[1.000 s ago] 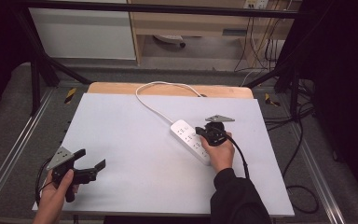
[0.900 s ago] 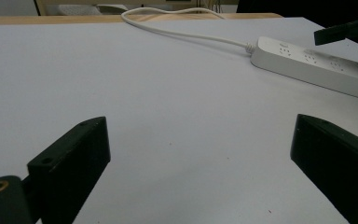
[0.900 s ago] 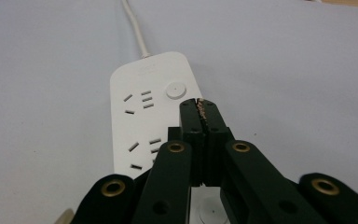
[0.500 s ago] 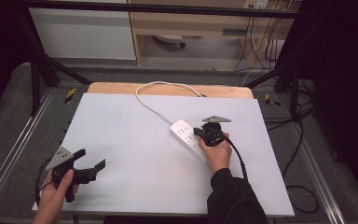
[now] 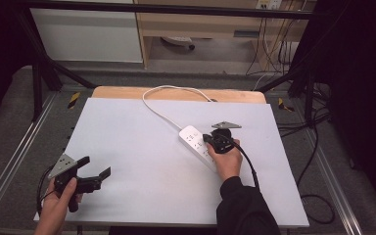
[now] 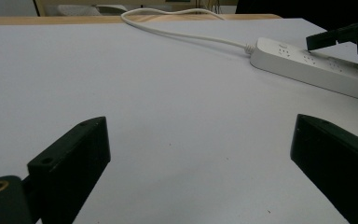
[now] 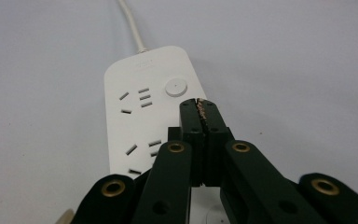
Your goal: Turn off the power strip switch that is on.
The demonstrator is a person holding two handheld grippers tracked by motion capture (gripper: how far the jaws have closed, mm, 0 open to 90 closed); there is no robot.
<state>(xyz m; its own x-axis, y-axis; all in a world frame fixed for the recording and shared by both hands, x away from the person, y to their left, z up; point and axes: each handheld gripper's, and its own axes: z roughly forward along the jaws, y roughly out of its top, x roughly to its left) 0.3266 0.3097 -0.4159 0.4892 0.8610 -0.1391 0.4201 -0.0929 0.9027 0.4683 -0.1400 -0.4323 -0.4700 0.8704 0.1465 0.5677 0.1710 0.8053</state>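
A white power strip lies right of the table's middle, and its white cable loops to the far edge. My right gripper is shut with nothing between the jaws. Its tips hover just over the strip, close behind the round button. From the left gripper view, the right gripper shows above the strip. My left gripper stands open and empty near the table's front left corner, low over the white surface.
The white table top ends in a wooden strip at its far edge. Metal frame rails run along both sides. Loose cables lie on the floor at the right, and a cabinet stands behind.
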